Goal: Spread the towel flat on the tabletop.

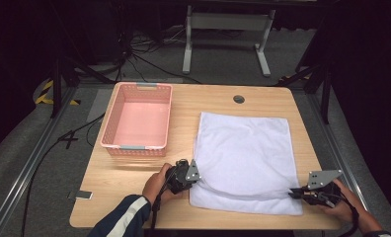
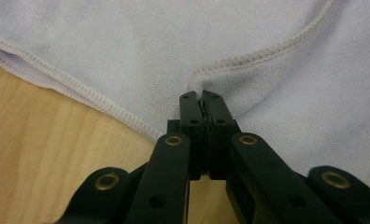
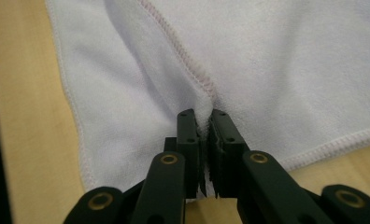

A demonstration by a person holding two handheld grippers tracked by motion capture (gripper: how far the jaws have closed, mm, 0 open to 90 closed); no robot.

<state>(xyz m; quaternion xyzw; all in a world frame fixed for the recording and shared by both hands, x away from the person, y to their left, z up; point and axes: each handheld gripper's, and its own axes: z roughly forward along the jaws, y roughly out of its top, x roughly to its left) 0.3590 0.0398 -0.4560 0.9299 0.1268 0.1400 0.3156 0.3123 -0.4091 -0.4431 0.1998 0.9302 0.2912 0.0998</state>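
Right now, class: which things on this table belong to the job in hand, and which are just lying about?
In the job:
white towel
left tool, shut on a towel edge
right tool, shut on a towel edge

Lying about:
pink basket
small grey object at the table's edge

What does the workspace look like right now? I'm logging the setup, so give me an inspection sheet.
Surface: wooden table, with a round grommet hole near the far edge.
Job's things: white towel, folded over, top layer short of the near edge.
Clutter: pink basket, nothing seen inside; small flat item at the near left corner.
Grippers: left gripper shut on the towel's hem; right gripper shut on the towel's hem, cloth bunched in the jaws.
Cables: black cables on the floor beyond the table.
Surroundings: grey floor, white table legs, dark room.
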